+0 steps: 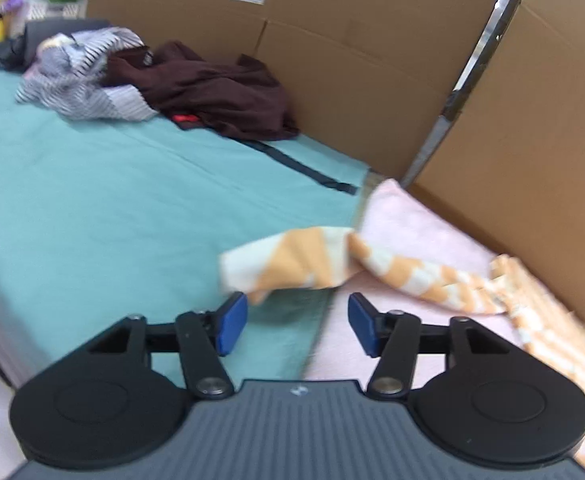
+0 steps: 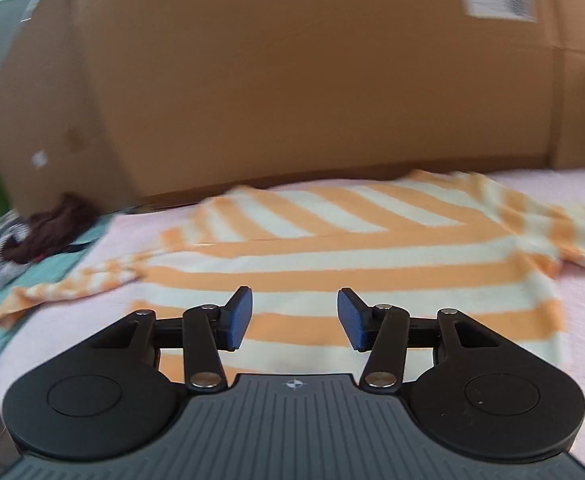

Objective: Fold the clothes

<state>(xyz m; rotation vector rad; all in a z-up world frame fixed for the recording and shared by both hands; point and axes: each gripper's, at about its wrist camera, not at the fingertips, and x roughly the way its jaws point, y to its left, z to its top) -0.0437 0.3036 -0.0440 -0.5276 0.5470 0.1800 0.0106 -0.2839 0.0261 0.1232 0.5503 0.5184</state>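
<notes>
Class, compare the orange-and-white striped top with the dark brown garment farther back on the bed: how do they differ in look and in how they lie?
The striped top is pale with orange bands; the dark brown garment is one plain colour. The striped top is spread mostly flat on the pink blanket; the brown garment lies crumpled on the teal sheet. The striped top lies nearest both grippers; the brown garment is farther off. Neither is folded.

The striped shirt (image 2: 332, 240) is soft, fuzzy cloth, orange and cream. It lies on a pink blanket (image 2: 584, 304) that looks fluffy. The green sheet (image 1: 92, 200) is smooth, flat cloth. The boxes (image 1: 332, 60) are dull brown cardboard. The pole (image 1: 488, 40) is shiny metal. The fingers (image 1: 232, 322) have blue rubbery pads on matt black plastic.
</notes>
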